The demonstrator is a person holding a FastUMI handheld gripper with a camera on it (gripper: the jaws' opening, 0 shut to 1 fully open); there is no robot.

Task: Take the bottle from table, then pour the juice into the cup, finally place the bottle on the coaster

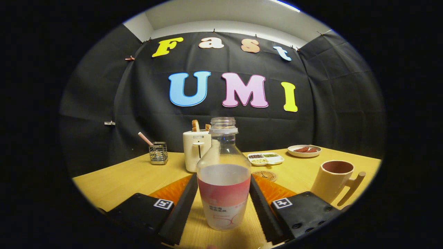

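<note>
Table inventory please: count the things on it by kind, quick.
Bottle, between the gripper fingers: 1
Cup: 1
Coaster: 1
Toaster: 1
Wire holder: 1
Divided tray: 1
Plate: 1
Total: 7

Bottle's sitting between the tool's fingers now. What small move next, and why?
Probably close the tool on the bottle before lifting. The uncapped bottle stands upright on the table between the fingers, which flank its lower body, though firm contact can't be confirmed. The cup waits ahead to the right.
</note>
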